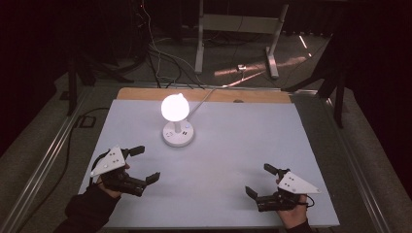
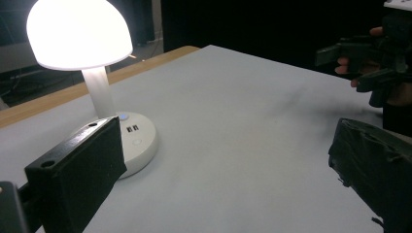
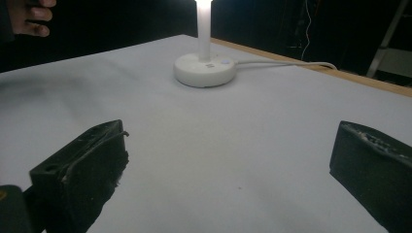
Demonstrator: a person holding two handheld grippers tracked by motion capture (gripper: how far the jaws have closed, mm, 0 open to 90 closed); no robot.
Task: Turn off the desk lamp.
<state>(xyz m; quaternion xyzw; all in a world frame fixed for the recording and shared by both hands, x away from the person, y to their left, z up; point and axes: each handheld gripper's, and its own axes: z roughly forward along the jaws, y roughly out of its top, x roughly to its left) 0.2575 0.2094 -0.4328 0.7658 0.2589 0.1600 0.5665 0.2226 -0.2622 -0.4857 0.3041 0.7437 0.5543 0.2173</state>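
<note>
A dark room surrounds a pale tabletop [image 1: 233,145] with a wooden strip along its far edge, and beyond it a light metal table frame [image 1: 238,29] stands on the floor among trailing wires. On the far left-centre of the tabletop stands a lit table lamp [image 1: 177,121], its glowing dome shade on a slim stem over a round white base, with a white cord [image 1: 204,99] running off over the far edge. The left gripper [image 1: 145,164] hovers at the near left, jaws spread wide and holding nothing; the lamp lies just beyond and slightly right of it, apart. The right gripper [image 1: 259,179] sits at the near right, jaws likewise spread and empty, well apart from the lamp.
</note>
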